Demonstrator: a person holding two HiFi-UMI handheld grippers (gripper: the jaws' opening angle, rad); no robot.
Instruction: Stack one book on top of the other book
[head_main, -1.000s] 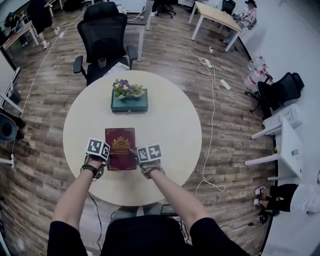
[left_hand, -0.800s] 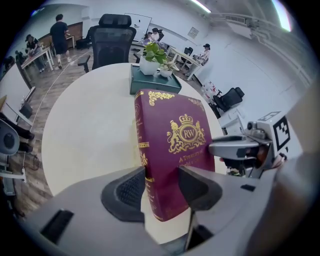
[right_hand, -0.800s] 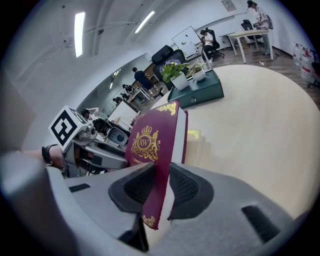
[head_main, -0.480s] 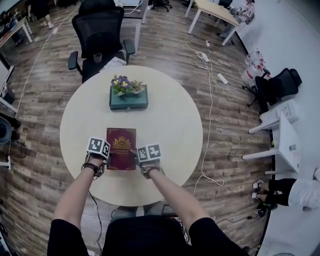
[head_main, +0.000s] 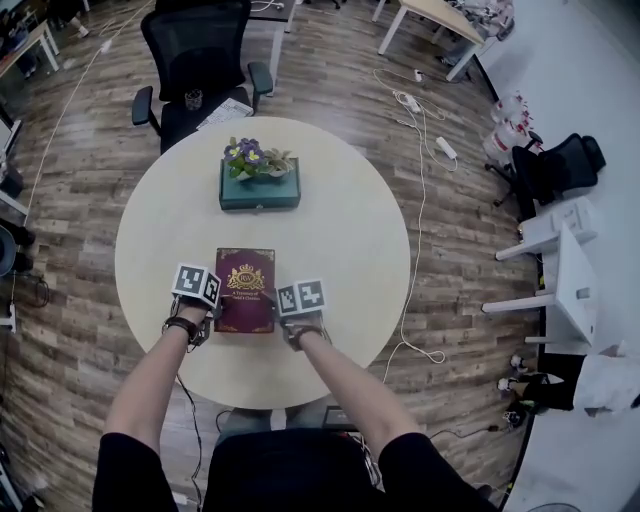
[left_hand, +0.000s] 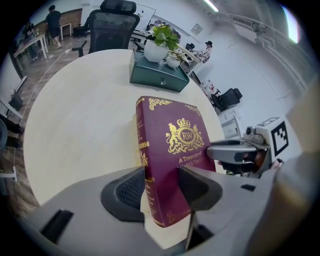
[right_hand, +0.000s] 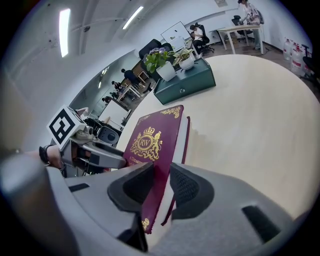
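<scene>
Near table (head_main: 350, 230) edge, left gripper (head_main: 214, 303) clamps maroon book (head_main: 245, 285) spine; right gripper (head_main: 277, 305), jaws opening, seemingly touches fore-edge.

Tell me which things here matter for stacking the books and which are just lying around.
Job: maroon book, held by left gripper and right gripper; teal book beyond it.
Lying about: potted plants on the teal book, office chair, power strip on the floor.

The right gripper's (right_hand: 161, 186) jaws were opening, with the near edge of a maroon book (right_hand: 152, 140) between them. The pale desk (right_hand: 250, 115) lay beneath, a green box (right_hand: 185, 82) with plants beyond.
</scene>
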